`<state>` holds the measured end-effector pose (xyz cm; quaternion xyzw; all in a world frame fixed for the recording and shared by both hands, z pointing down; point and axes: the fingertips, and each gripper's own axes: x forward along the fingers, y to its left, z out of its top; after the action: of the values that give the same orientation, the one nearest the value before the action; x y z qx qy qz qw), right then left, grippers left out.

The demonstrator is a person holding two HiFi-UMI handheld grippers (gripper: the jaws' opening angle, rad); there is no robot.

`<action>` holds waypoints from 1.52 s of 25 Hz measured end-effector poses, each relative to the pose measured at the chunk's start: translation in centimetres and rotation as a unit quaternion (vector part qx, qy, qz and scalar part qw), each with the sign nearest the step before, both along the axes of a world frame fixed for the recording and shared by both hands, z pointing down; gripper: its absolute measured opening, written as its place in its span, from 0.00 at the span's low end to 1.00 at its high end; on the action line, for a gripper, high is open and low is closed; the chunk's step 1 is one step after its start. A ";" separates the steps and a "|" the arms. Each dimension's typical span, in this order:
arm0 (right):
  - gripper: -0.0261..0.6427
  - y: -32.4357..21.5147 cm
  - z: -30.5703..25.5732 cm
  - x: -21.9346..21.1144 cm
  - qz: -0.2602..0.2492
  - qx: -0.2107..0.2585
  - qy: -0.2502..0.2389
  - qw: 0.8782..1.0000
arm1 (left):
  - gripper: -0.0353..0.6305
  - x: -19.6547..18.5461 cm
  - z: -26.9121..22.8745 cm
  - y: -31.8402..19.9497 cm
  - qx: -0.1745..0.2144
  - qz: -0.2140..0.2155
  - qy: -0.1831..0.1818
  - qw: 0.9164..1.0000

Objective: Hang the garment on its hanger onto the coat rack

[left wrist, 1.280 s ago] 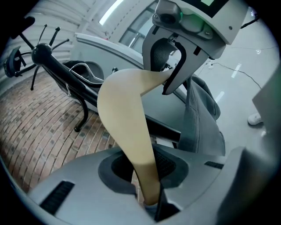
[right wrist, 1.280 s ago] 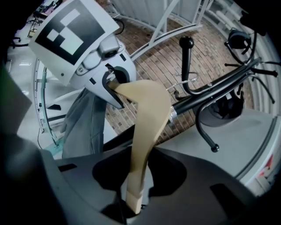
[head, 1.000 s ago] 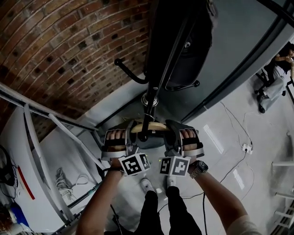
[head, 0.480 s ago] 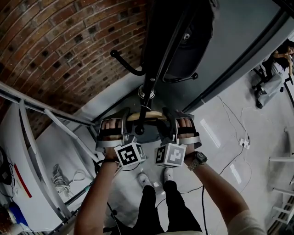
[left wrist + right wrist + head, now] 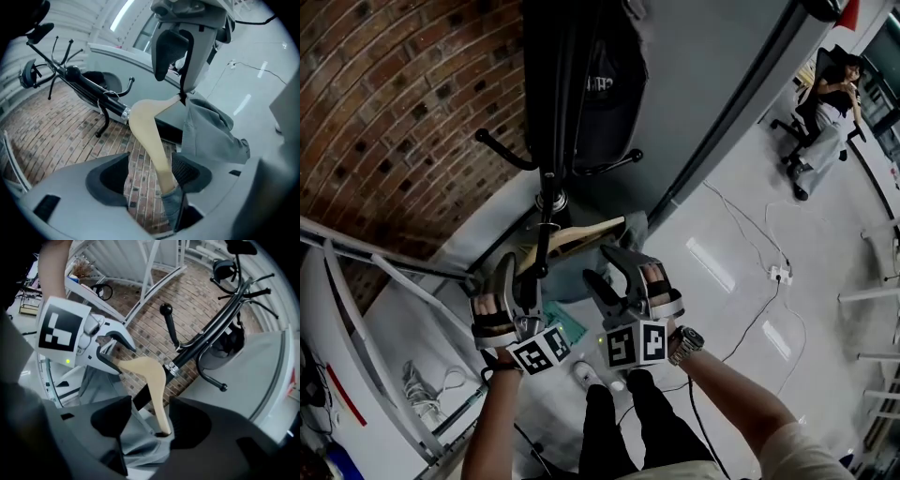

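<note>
On the black metal coat rack the pale wooden hanger bearing the grey garment seems hung, so the left gripper and right gripper, jaws just opened wide around it and gripping nothing, must next withdraw cleanly.

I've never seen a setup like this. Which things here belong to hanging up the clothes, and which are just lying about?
Part of the job: hanger; garment; coat rack; left gripper and right gripper, fingers just opened, a hanger end between each pair.

Lying about: power strip; white frame; seated person; dark item on the rack.
</note>
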<state>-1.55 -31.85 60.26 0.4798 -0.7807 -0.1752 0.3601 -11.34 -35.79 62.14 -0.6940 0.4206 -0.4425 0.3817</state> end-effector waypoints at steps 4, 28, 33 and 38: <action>0.42 3.4 -1.4 0.3 0.018 -0.011 -0.062 0.998 | 0.47 -0.2 -0.8 2.0 -0.017 -0.010 0.045 0.999; 0.08 14.0 -25.1 2.3 -0.033 -0.046 -0.445 0.894 | 0.06 -0.4 -25.7 17.6 -0.067 -0.096 0.521 0.845; 0.08 15.3 -26.0 3.7 -0.053 -0.042 -0.424 0.903 | 0.06 0.2 -26.7 19.6 -0.044 -0.103 0.541 0.834; 0.08 16.0 -27.7 3.6 -0.096 -0.035 -0.418 0.903 | 0.06 1.0 -27.7 20.9 -0.034 -0.101 0.556 0.824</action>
<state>2.06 -15.82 32.54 0.4183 -0.9076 0.0351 -0.0011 -10.33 -14.90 34.49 -0.7885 0.6142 -0.0317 0.0119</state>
